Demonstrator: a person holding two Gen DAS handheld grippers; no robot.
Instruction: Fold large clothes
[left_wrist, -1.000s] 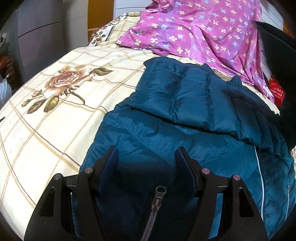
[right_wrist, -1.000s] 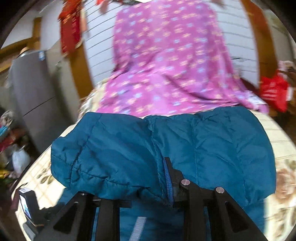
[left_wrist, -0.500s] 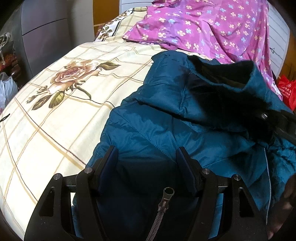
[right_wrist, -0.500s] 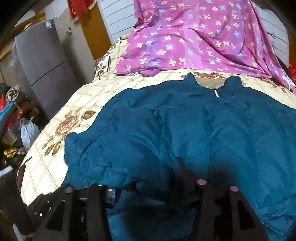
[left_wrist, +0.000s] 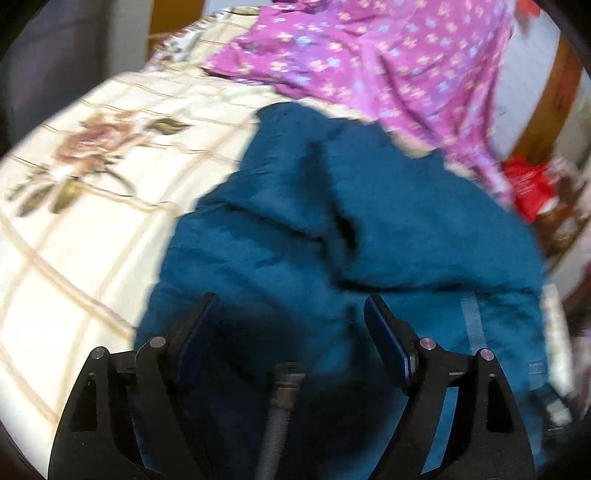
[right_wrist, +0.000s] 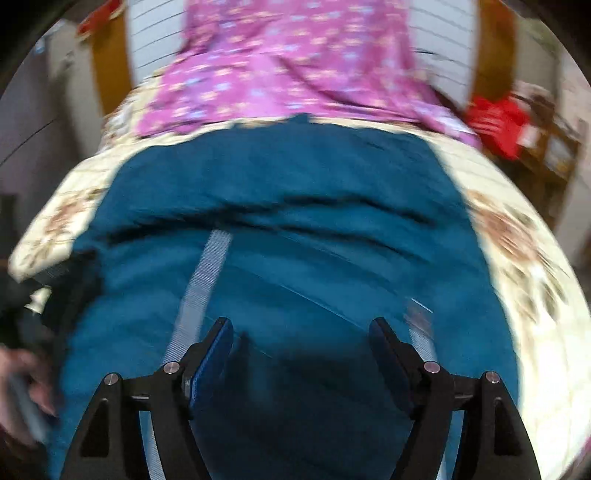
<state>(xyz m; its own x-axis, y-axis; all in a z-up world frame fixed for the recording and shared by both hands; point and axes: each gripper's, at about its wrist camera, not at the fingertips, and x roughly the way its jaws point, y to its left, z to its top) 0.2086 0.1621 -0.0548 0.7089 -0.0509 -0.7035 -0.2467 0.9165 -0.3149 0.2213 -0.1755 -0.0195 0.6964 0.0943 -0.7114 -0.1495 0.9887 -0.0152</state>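
A teal puffer jacket (left_wrist: 369, 229) lies on the bed, partly folded over itself, with a grey zipper pull (left_wrist: 286, 380) near its close edge. It also fills the right wrist view (right_wrist: 295, 229), where pale zipper tapes (right_wrist: 199, 291) run down it. My left gripper (left_wrist: 290, 314) is open just above the jacket's near edge. My right gripper (right_wrist: 301, 336) is open and empty above the jacket's lower part. Both views are blurred by motion.
A cream checked bedsheet with rose prints (left_wrist: 92, 158) covers the bed. A purple floral cloth (left_wrist: 369, 48) lies at the far end, also in the right wrist view (right_wrist: 295, 55). A red bag (left_wrist: 528, 184) sits off the right side. A hand (right_wrist: 18, 387) shows at left.
My right gripper has let go of the jacket part it carried over and now stands open. That part now lies folded on the jacket. The left gripper stayed open.
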